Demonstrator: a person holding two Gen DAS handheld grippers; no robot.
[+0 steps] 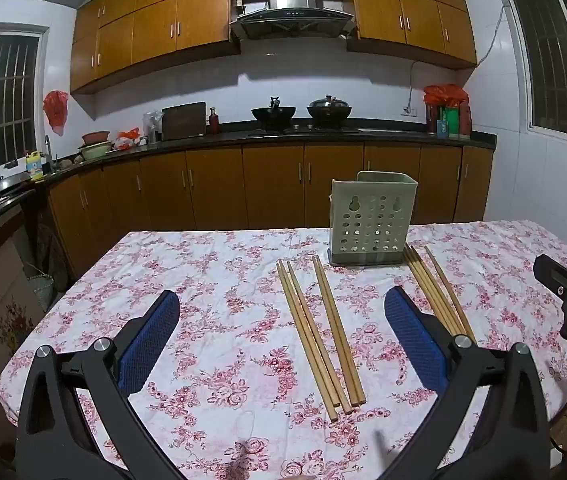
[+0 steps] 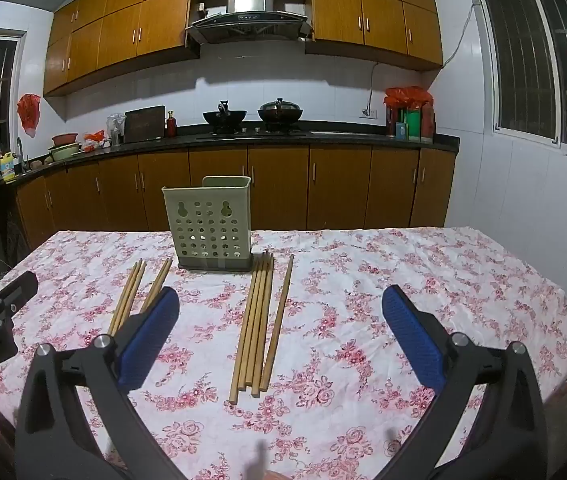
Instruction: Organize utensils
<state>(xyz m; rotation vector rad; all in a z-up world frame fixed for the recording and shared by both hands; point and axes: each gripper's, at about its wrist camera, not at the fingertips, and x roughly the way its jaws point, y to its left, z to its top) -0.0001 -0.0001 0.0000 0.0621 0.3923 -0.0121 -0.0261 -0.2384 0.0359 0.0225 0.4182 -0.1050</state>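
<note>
Left gripper (image 1: 281, 332) hovered over the table (image 1: 203, 280), fingers (image 1: 149, 344) spread wide, holding nothing. Left chopsticks (image 1: 319, 332) lay flat before it, holder (image 1: 371, 218) upright behind, right chopsticks (image 2: 261, 320) beside it. Right gripper (image 2: 281, 332) fingers also wide, empty.

Bare tablecloth (image 2: 423, 264) right of chopsticks (image 2: 259, 320) — passable; holder (image 2: 207, 224) blocks centre-back, seemingly nothing behind.
</note>
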